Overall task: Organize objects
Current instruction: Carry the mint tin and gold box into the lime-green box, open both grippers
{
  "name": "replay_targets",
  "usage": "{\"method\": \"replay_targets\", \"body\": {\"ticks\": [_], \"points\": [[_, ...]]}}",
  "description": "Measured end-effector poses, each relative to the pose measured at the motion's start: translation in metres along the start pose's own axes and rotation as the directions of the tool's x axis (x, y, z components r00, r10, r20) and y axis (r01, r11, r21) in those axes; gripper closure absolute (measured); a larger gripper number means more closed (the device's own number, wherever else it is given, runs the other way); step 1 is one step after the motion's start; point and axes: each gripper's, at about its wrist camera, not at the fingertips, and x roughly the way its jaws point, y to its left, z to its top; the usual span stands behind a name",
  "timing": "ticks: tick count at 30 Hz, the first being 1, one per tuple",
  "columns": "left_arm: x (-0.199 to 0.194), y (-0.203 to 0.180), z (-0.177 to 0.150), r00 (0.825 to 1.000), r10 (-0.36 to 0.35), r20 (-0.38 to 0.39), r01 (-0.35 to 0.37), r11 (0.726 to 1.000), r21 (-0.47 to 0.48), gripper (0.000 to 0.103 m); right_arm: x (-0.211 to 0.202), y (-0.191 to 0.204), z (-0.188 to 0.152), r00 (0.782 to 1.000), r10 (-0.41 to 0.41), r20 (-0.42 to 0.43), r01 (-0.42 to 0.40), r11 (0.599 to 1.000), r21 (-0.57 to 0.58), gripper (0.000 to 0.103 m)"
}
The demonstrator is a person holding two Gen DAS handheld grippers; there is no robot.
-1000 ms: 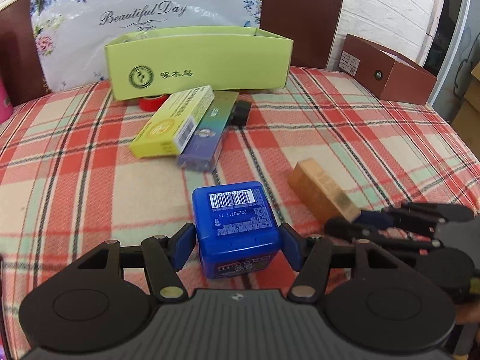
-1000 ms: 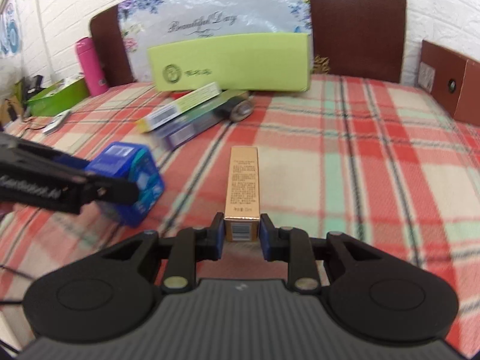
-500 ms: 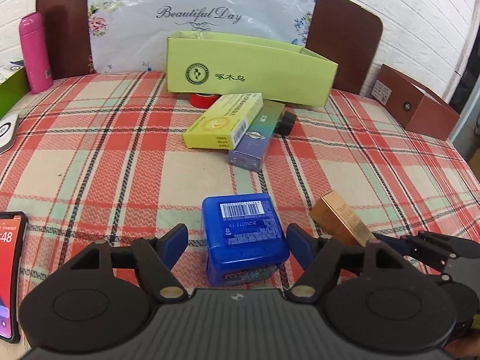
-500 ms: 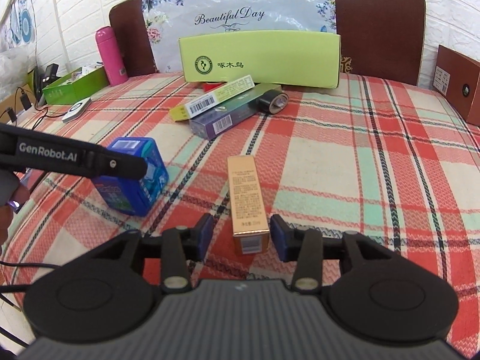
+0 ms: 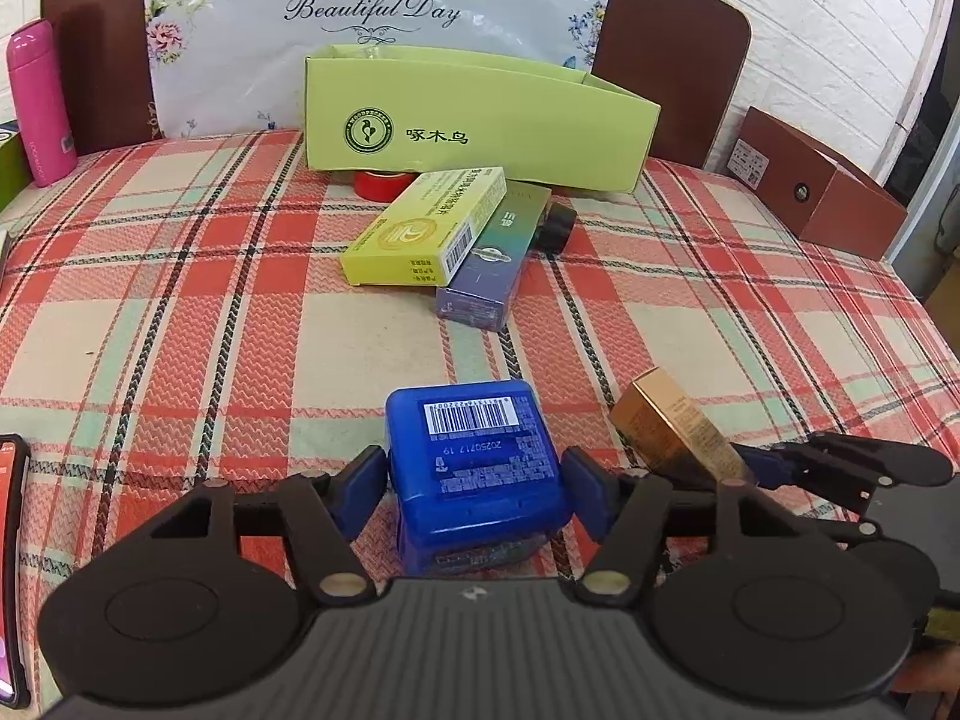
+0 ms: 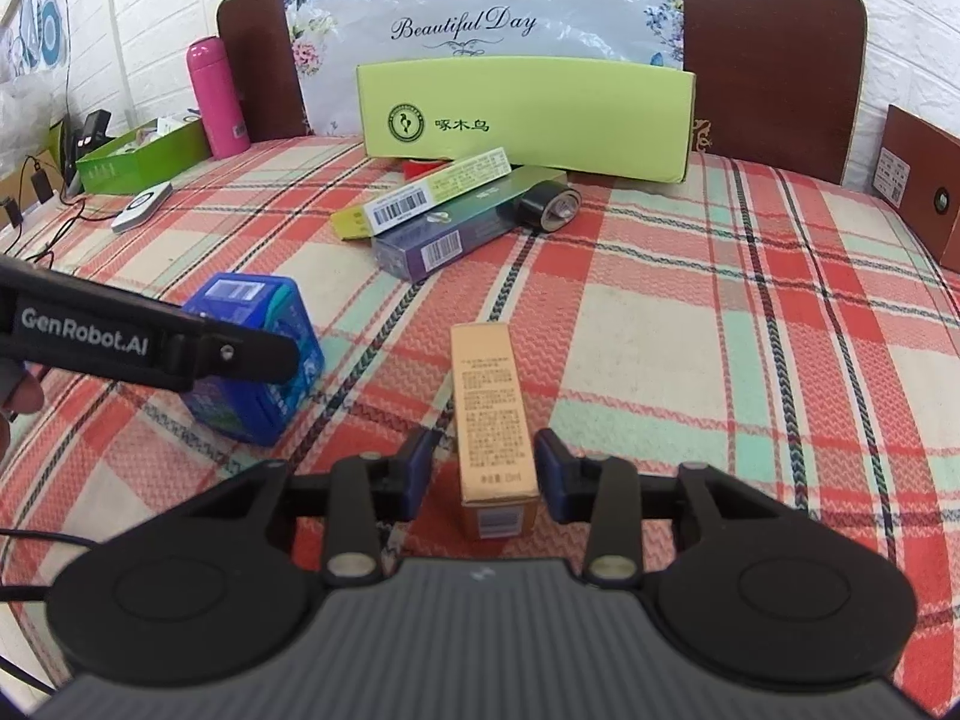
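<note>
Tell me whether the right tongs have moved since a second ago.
Yes. The right tongs have spread outward from the gold box: a second ago they pinched it, and now a gap shows on each side of it.

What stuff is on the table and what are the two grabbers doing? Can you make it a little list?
left gripper: open, fingers on either side of blue box
right gripper: open, fingers on either side of gold box
green bin: at the back, open top
middle: yellow box leaning on purple box
cloth: plaid
</note>
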Motion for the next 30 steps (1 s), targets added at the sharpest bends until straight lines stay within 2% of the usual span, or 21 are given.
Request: {"method": "replay_targets", "body": {"ticks": [4,8,14,18,22,25,30], "points": [[-0.006,0.002,0.008,1.000,-0.024,0.009,0.024,1.000,-0.001,0.039,-0.002,-0.003,0.006,0.999,0.036,0.004,-0.036,0.999,0.032,0.080],[-0.019,0.002,0.029,0.996,-0.061,0.059,0.060,0.998,0.014,0.041,-0.013,-0.008,0.029,0.996,0.071,0.059,-0.073,0.997,0.035,0.080],[-0.035,-0.001,0.082,0.983,-0.103,0.150,0.099,0.995,0.031,0.041,-0.023,-0.025,0.079,0.982,0.078,0.170,-0.086,0.995,0.041,0.080],[-0.039,-0.007,0.129,0.966,-0.111,0.234,0.104,0.994,0.044,0.041,-0.020,-0.037,0.118,0.970,0.049,0.237,-0.058,0.998,0.032,0.080],[-0.026,-0.015,0.177,0.956,-0.084,0.281,0.072,0.996,0.053,0.041,-0.007,-0.050,0.155,0.960,0.005,0.281,-0.016,0.999,0.039,0.080],[-0.006,-0.015,0.209,0.950,-0.082,0.301,0.075,0.997,0.034,0.041,0.010,-0.063,0.181,0.957,-0.024,0.290,0.007,0.998,0.060,0.080],[0.038,-0.016,0.247,0.952,-0.083,0.294,0.082,0.996,0.015,0.041,0.048,-0.080,0.214,0.951,-0.080,0.299,0.062,0.996,0.069,0.080]]}}
